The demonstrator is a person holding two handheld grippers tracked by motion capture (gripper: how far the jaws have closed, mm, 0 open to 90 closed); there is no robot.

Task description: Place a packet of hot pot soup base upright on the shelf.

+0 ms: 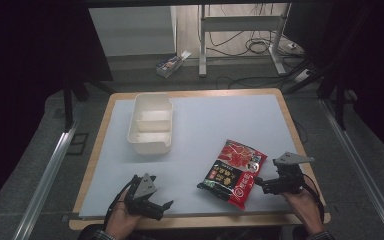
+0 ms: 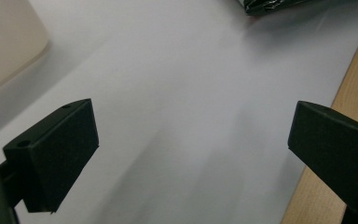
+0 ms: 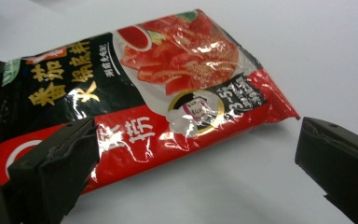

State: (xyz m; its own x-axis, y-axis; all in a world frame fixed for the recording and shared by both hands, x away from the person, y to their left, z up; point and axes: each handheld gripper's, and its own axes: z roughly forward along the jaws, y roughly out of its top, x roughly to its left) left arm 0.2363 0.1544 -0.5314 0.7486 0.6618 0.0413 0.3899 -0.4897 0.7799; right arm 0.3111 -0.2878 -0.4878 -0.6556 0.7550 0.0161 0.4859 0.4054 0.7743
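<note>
A red and black sauce packet (image 1: 233, 172) lies flat on the worktop (image 1: 205, 125), near its front right. The right tongs (image 3: 191, 161) gape wide beside its edge, empty. The left tongs (image 2: 191, 154) rest wide open, empty. To grip well, probably slide one jaw under the packet's rim.
</note>
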